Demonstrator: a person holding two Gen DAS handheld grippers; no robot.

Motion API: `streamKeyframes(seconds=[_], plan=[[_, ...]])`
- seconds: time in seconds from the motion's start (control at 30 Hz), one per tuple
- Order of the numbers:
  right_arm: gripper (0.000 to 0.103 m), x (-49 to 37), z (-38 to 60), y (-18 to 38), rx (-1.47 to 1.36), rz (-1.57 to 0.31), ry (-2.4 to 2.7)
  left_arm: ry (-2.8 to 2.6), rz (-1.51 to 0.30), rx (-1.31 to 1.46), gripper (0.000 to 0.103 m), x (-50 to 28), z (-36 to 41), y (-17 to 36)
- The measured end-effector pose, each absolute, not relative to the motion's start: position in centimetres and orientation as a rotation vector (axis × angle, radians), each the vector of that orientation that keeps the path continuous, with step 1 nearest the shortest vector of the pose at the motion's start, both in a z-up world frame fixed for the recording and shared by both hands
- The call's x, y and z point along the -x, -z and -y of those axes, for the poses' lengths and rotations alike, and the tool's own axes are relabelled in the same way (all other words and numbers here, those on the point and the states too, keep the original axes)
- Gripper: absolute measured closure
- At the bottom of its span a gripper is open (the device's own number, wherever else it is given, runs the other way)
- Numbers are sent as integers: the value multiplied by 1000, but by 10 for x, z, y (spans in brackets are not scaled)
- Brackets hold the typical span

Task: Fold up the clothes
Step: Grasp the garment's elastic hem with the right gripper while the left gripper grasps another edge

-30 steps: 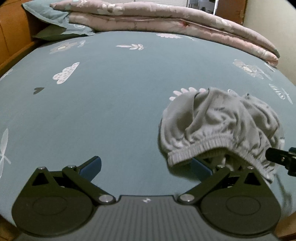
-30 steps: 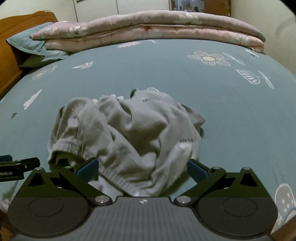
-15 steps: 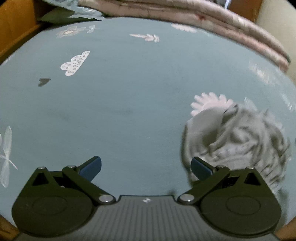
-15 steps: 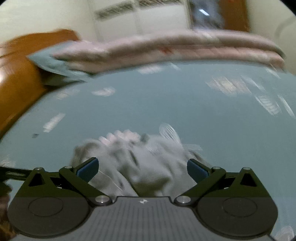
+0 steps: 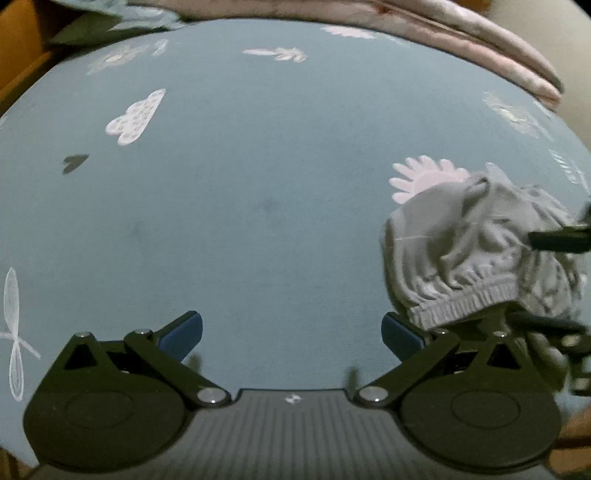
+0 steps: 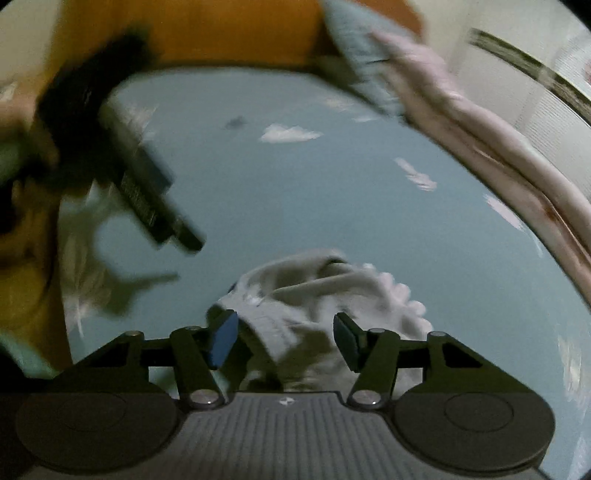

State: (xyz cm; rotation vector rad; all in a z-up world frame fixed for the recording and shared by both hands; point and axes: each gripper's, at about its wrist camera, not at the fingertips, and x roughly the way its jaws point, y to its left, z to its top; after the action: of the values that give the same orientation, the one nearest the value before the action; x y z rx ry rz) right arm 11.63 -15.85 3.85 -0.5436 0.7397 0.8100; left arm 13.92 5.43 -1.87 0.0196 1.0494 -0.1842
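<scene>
Since 1 s ago the R gripper (image 6: 284, 341) has swung hard round to the left: its cam then faced the folded quilt straight on, now it looks across the bed toward the wooden headboard (image 6: 229, 33), w/ heavy motion blur. Its jaws have narrowed too, from wide apart to partly closed, blue pads either side of a fold of the grey garment (image 6: 314, 295); cloth sits between them but the pads aren't pressing it yet, so not clamped.

L gripper (image 5: 291, 334) barely shifted. Jaws fully spread, nothing in them, held low over the blue-green bedsheet (image 5: 258, 184), pointing up the bed. Garment (image 5: 480, 251) lies crumpled on the sheet at its right, ribbed hem just beside the right pad, partly covering a pink flower print.

L cam only: sharp view of the ribbed hem and the other gripper's dark fingers coming in at the right edge, over the garment. R cam only: the L gripper (image 6: 147, 184) as a blurred dark body upper left, and a pillow (image 6: 362, 48) next to the pink quilt (image 6: 498, 147).
</scene>
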Motion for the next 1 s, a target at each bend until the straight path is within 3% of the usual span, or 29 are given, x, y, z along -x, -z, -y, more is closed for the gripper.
streamKeyframes(seconds=[0.07, 0.37, 0.63, 0.8, 1.0], plan=[[54, -112, 144, -31, 658, -738, -867, 206, -1024, -58, 1, -138, -55, 14], [73, -100, 118, -2, 1126, -683, -976, 278, -970, -161, 1, -143, -65, 14], [76, -138, 136, -47, 760, -886, -925, 351, -949, -247, 1, -145, -64, 24], [78, -164, 148, -59, 513, -1004, -913, 411, -808, -240, 1, -140, -66, 26], [80, -191, 153, -66, 371, -1060, -881, 463, -849, -208, 1, -155, -58, 24]])
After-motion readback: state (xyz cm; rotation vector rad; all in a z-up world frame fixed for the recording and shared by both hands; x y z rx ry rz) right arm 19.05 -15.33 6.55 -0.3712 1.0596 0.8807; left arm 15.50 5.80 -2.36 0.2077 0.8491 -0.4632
